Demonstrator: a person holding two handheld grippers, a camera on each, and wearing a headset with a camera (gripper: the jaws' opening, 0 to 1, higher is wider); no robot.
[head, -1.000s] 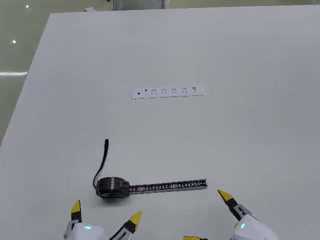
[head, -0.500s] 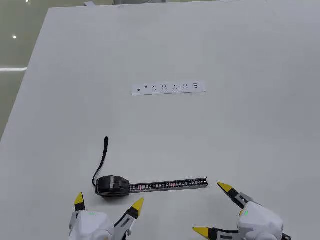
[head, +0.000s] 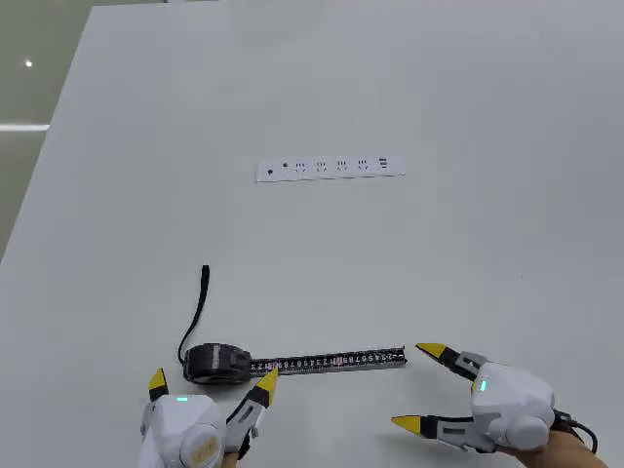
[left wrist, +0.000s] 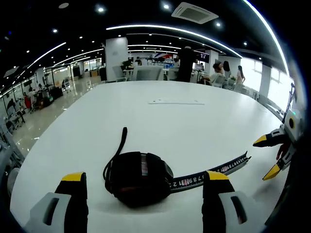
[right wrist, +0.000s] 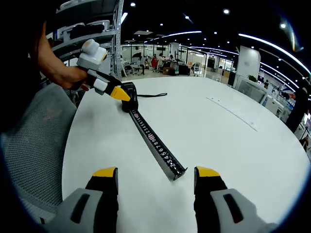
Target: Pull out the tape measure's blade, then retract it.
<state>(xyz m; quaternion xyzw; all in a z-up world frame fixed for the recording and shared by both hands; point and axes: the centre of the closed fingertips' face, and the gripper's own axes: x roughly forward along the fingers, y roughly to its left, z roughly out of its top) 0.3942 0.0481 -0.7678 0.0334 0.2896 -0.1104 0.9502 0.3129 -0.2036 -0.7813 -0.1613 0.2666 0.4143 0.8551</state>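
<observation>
tape measure (head: 217, 363): black case on white table (head: 409, 263), blade (head: 331, 362) extended flat toward the right | left gripper (head: 213, 378): jaws spread, holding nothing, case just ahead between its 2 yellow tips | right gripper (head: 419, 386): jaws apart, empty, turned inward, blade's hook end just ahead of the tips

"Is there any writing that can be read?"

"Only on the tape measure's blade (right wrist: 155, 143). In the right gripper view, pale numerals run along the dark strip. 2 3 4 5 6 7 is legible near its free end, and the red figures farther along are too small to read."

"And in the left gripper view?"

"7 8 9 shows on the blade just beside the case (left wrist: 138, 177). The power strip (head: 330, 167) has marks, but they are too small to read."
</observation>
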